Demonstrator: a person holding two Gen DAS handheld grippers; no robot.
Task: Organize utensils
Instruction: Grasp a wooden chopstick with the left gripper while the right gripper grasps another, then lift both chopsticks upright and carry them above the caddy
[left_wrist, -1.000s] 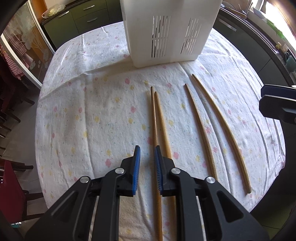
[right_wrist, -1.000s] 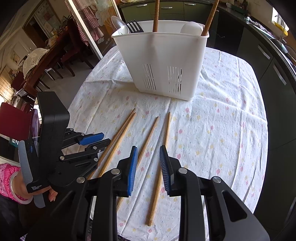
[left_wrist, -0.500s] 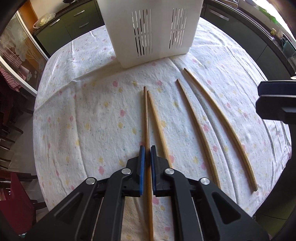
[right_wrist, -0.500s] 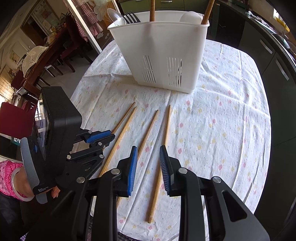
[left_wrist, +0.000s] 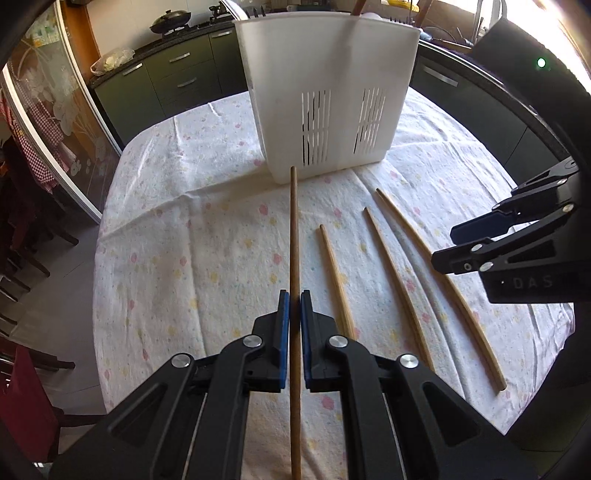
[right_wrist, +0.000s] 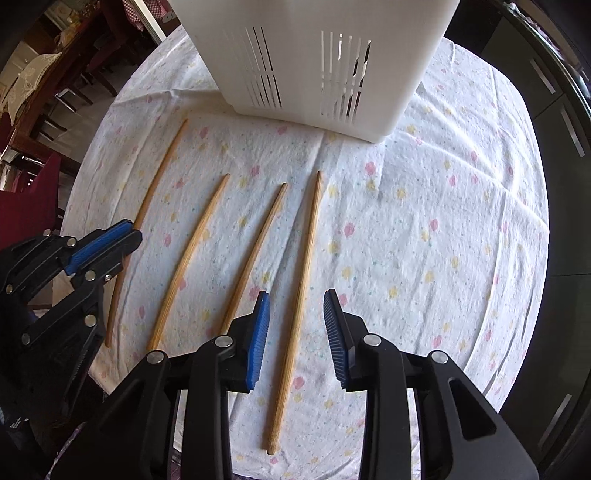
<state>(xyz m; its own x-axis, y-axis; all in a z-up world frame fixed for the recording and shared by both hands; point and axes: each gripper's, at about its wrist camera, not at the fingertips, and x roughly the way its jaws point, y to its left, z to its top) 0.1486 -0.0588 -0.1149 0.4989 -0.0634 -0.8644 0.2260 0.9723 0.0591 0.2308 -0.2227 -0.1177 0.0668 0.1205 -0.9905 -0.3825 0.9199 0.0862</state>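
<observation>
My left gripper is shut on a dark wooden chopstick and holds it lifted above the cloth, its tip pointing at the white slotted utensil caddy. Three lighter chopsticks lie on the flowered tablecloth to its right. My right gripper is open, low over the table, with the rightmost chopstick lying between its fingers. In the right wrist view the left gripper holds its chopstick at the left, and two more chopsticks lie between. The caddy stands behind.
The round table wears a white flowered cloth. Dark green kitchen cabinets stand behind it. Dark chairs stand at the left edge. Utensil handles show above the caddy's rim.
My left gripper has shut on the leftmost chopstick and lifted it off the cloth. My right gripper has dropped forward over the rightmost chopstick, staying open.
</observation>
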